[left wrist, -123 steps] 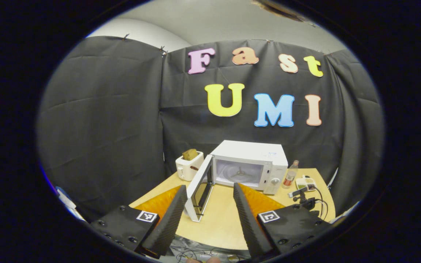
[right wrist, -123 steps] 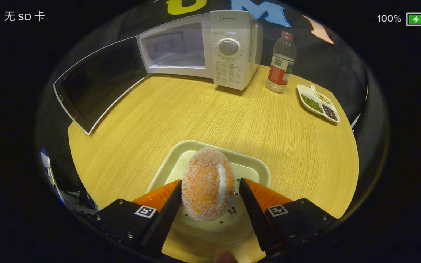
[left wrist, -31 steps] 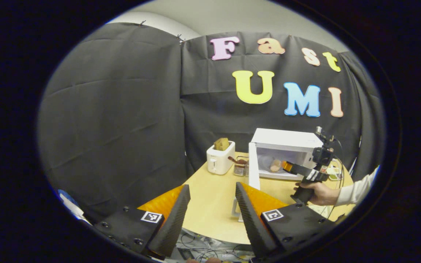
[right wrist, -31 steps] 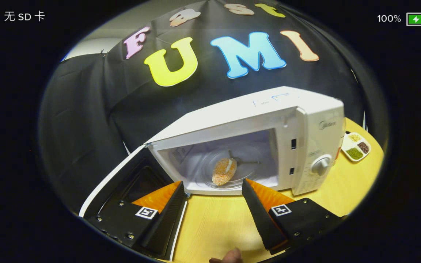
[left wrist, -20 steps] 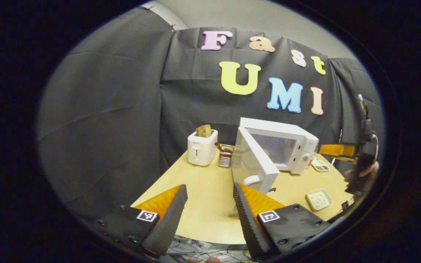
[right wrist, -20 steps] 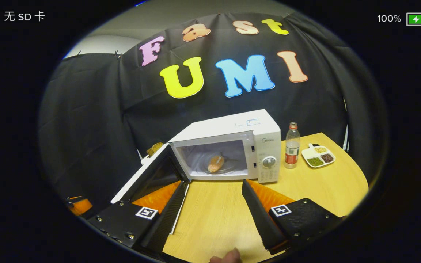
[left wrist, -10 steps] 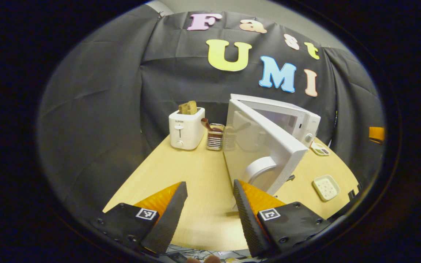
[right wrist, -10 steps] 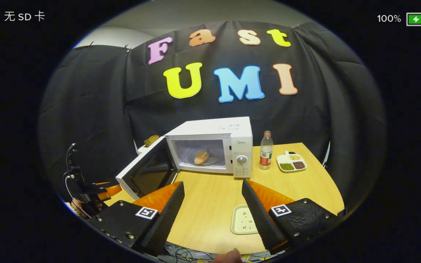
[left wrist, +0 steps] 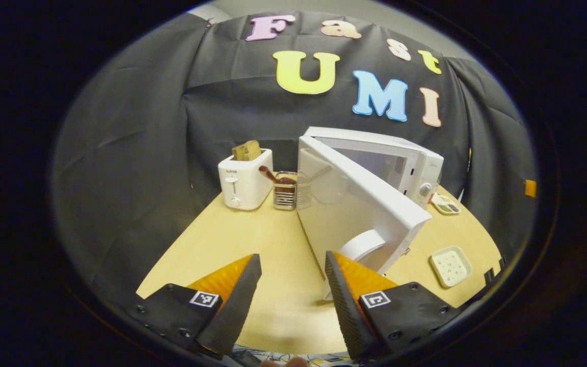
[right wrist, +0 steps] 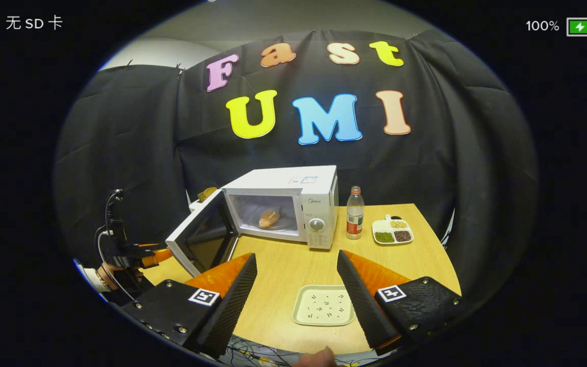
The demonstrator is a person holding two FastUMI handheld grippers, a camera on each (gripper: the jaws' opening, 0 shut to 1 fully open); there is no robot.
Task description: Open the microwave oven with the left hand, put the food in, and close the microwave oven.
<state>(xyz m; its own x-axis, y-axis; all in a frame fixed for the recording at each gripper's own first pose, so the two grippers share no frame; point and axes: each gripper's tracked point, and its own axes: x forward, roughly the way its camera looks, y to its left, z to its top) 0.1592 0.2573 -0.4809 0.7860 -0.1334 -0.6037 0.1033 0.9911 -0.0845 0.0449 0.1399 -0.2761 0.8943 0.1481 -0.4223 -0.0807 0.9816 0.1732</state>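
Over the last second or so the right gripper (right wrist: pixel 296 293) had drawn back from the microwave oven (right wrist: pixel 293 204), leaving the food (right wrist: pixel 269 218) on the glass plate inside the cavity, while the left gripper (left wrist: pixel 291 290) had come in close behind the outer face of the open door (left wrist: pixel 347 214). That meant the loading looked done and only the closing remained, by my reading.

The food lay inside the oven, toward the left of the cavity in the right gripper view. The door stood swung out to the left, roughly halfway, its dark inner side facing the table (right wrist: pixel 283 265) in that view. In the left gripper view the white handle (left wrist: pixel 362 247) of the door sat just beyond the right-hand finger; the tongs were spread wide with nothing between them, and whether that finger touched the door I could not tell. The right gripper's tongs were likewise spread and empty, hanging over the near edge of the table above the emptied tray (right wrist: pixel 324 305).

In the right gripper view the left gripper (right wrist: pixel 148 255) showed at the far left, near the door's free edge, with a hand (right wrist: pixel 112 272) behind it.

Farther out, a bottle (right wrist: pixel 354 213) stood just right of the oven, and a divided dish of beans (right wrist: pixel 394 232) lay beyond it. Left of the oven stood a toaster (left wrist: pixel 245 177) with bread in it and a small wire basket (left wrist: pixel 285 189). Nothing lay in the door's swing; the tray was well clear of it.
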